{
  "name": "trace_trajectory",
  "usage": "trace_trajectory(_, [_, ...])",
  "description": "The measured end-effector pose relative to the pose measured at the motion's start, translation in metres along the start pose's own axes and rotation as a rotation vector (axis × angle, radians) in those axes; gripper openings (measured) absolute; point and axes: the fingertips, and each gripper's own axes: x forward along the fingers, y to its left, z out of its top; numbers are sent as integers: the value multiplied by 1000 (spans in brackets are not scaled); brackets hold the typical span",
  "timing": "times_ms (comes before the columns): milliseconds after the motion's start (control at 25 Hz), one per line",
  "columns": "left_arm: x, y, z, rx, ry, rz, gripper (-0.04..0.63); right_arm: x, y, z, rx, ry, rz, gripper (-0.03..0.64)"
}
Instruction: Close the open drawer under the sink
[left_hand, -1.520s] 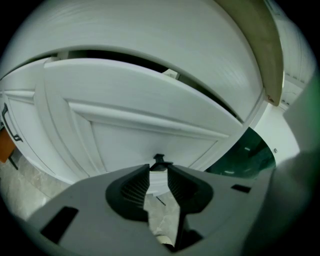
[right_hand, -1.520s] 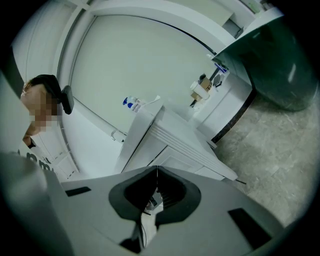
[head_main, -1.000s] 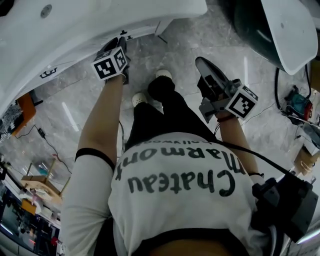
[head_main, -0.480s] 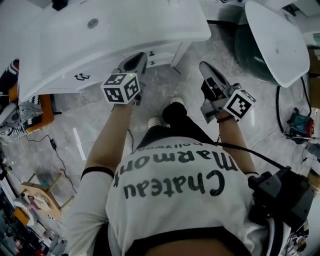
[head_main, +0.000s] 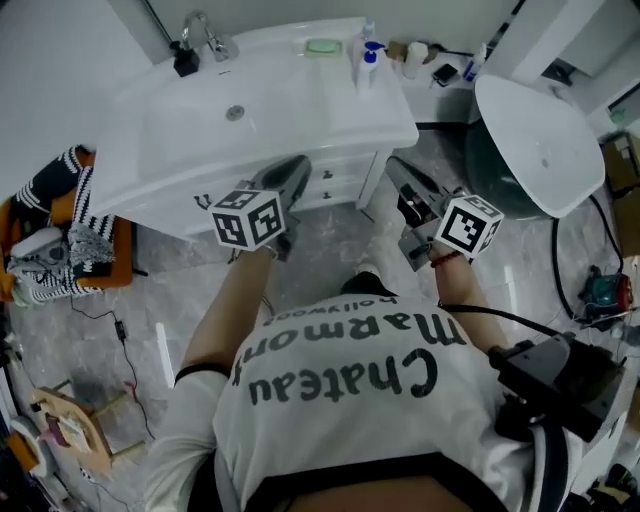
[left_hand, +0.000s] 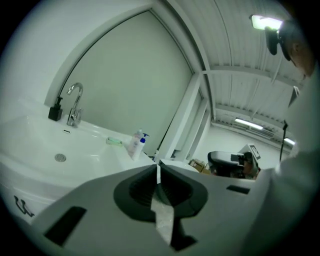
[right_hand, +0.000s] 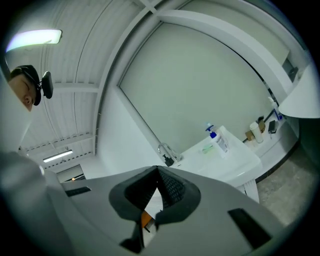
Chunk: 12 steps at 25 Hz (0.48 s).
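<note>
At sink's (head_main: 170, 130) right corner: two bottles (head_main: 367, 62), one green soap (head_main: 322, 46).

Both gripper views show heavy fisheye bending with black vignetted corners. The ceiling strip lamp (left_hand: 265, 22) is blown out. Head view is evenly bright and sharp, the white sink (head_main: 170, 140) near overexposed, with soft shadow under its front edge.

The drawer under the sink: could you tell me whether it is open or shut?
Shut, it appears: in the head view the drawer fronts sit flush under the sink; none protrudes.
</note>
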Motion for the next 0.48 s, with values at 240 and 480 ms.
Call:
trace_trajectory(240, [-50, -40, 32, -8, -135, -36, 26, -2, 38, 13, -41, 11, 41, 11])
trace_trajectory(480, [-91, -57, 26, 105, -123, -30, 26, -14, 38, 1, -64, 38, -1, 11])
